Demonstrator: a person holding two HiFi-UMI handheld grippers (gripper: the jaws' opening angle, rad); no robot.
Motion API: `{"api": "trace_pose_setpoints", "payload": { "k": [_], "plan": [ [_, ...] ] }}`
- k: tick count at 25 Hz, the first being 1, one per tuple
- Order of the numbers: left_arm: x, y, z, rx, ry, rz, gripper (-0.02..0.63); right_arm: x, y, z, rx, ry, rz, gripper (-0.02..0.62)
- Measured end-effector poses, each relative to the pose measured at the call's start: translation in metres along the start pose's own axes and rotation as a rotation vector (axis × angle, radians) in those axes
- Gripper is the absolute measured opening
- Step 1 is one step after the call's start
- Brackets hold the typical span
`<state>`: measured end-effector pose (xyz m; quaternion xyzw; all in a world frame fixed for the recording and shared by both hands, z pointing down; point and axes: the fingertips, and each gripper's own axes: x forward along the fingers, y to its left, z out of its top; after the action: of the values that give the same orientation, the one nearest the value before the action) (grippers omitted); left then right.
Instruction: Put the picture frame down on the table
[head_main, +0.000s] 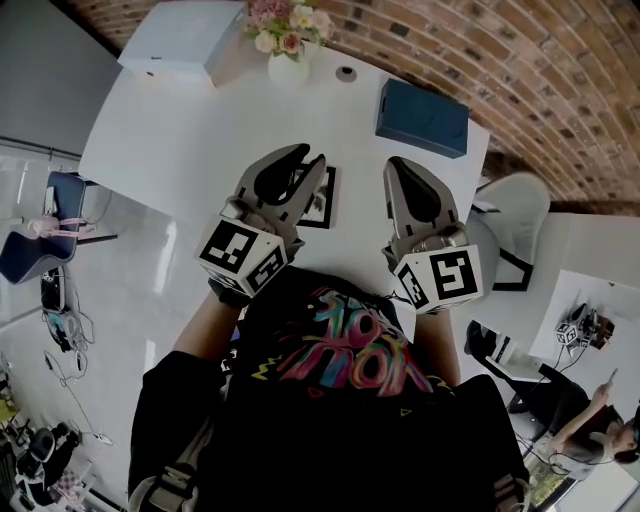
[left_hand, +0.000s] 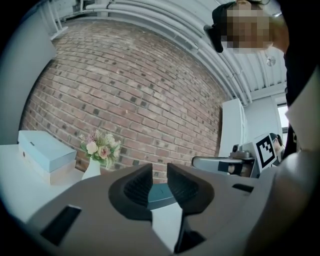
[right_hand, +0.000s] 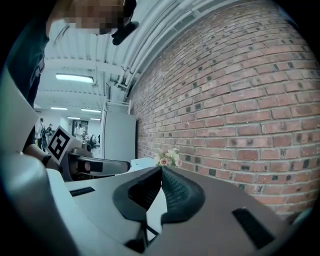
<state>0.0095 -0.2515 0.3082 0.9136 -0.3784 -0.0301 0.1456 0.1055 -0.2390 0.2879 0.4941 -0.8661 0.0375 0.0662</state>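
The picture frame (head_main: 326, 203), thin and black with a white print, lies flat on the white table (head_main: 200, 130) near its front edge. In the head view my left gripper (head_main: 306, 160) hovers over the frame's left part and hides it. Its jaws stand a little apart with nothing between them, and the left gripper view (left_hand: 160, 172) shows brick wall through the gap. My right gripper (head_main: 399, 166) hangs just right of the frame, clear of it. Its ribbed pads (right_hand: 172, 182) meet at the tips and hold nothing.
A white vase of flowers (head_main: 288, 45) and a light blue box (head_main: 175, 45) stand at the table's far side. A dark blue box (head_main: 422, 117) lies at the far right. A white chair (head_main: 520, 215) stands off the right edge. A brick wall runs behind.
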Motion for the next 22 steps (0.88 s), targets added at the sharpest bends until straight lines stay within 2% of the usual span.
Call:
{"api": "trace_pose_setpoints", "payload": {
  "k": [3, 7, 22],
  "plan": [
    [-0.006, -0.012, 0.004, 0.013, -0.005, -0.04, 0.058, -0.01, -0.002, -0.001, 0.035, -0.006, -0.007, 0.018],
    [-0.011, -0.027, 0.006, 0.03, -0.018, -0.078, 0.038, -0.018, -0.006, -0.005, 0.068, 0.003, -0.023, 0.018],
    [-0.018, -0.039, 0.0, 0.058, -0.023, -0.101, 0.032, -0.028, 0.002, -0.018, 0.098, 0.018, 0.025, 0.017]
  ]
}}
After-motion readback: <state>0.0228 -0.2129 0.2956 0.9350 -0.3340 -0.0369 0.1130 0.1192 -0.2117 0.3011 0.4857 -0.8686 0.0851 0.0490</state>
